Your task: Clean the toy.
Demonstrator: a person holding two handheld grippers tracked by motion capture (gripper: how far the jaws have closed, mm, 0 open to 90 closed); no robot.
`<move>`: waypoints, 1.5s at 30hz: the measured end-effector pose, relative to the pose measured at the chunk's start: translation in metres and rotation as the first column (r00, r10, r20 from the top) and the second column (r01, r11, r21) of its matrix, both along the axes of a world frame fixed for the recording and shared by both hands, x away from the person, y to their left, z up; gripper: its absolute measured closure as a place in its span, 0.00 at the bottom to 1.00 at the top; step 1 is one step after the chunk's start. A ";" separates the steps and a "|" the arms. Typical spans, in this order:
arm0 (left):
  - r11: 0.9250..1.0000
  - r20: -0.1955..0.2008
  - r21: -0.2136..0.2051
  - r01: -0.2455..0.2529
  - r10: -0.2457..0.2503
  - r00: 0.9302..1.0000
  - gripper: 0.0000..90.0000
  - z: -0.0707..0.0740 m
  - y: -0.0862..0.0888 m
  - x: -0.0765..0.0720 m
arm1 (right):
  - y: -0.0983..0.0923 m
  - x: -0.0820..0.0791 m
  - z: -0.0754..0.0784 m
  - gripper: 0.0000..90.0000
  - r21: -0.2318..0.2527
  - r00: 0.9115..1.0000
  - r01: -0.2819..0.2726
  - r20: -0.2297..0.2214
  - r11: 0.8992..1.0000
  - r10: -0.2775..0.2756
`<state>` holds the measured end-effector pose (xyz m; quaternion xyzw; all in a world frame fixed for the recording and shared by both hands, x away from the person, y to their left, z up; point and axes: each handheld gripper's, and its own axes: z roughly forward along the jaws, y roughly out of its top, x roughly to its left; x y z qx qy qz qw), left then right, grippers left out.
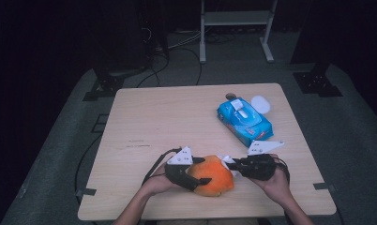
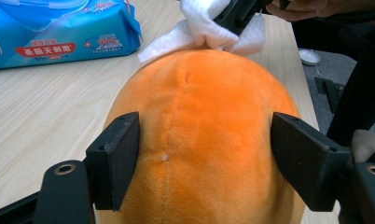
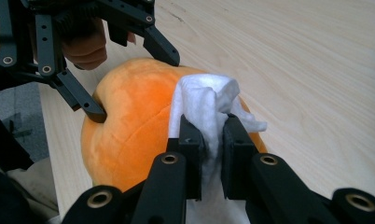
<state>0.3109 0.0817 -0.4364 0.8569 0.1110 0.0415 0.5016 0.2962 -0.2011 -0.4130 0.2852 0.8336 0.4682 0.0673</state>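
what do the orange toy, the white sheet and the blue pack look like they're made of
Orange toy: plush fabric, short matte fuzzy pile, with a sewn seam down its middle. White sheet: probably a soft nonwoven wipe or tissue; it crumples in limp folds between the right gripper fingers. Blue pack: thin glossy plastic film, printed, with sheen and wrinkles.

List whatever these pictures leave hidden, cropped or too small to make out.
- Plush toy: its underside and near end, cut by the bottom edge of the left gripper view; what it depicts can't be told.
- Wipe: its lower part, hidden between the right gripper's jaws in the right gripper view.
- Wipes pack: its print is too small in the high view and cropped by the left gripper view's edges.
- Left gripper.
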 end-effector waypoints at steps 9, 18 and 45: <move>1.000 0.034 0.028 0.000 -0.001 0.999 0.28 0.003 -0.016 -0.010 | 0.018 -0.008 0.009 0.89 0.004 0.998 -0.052 0.041 0.999 0.052; 0.999 0.034 0.019 0.048 -0.049 0.998 0.23 0.011 -0.018 -0.014 | 0.009 -0.005 0.003 0.89 -0.008 0.999 -0.043 0.009 0.999 0.043; 0.997 0.169 0.061 -0.048 0.037 0.985 0.37 0.008 -0.011 -0.009 | 0.021 0.000 0.008 0.89 -0.029 0.997 -0.045 0.060 0.999 0.046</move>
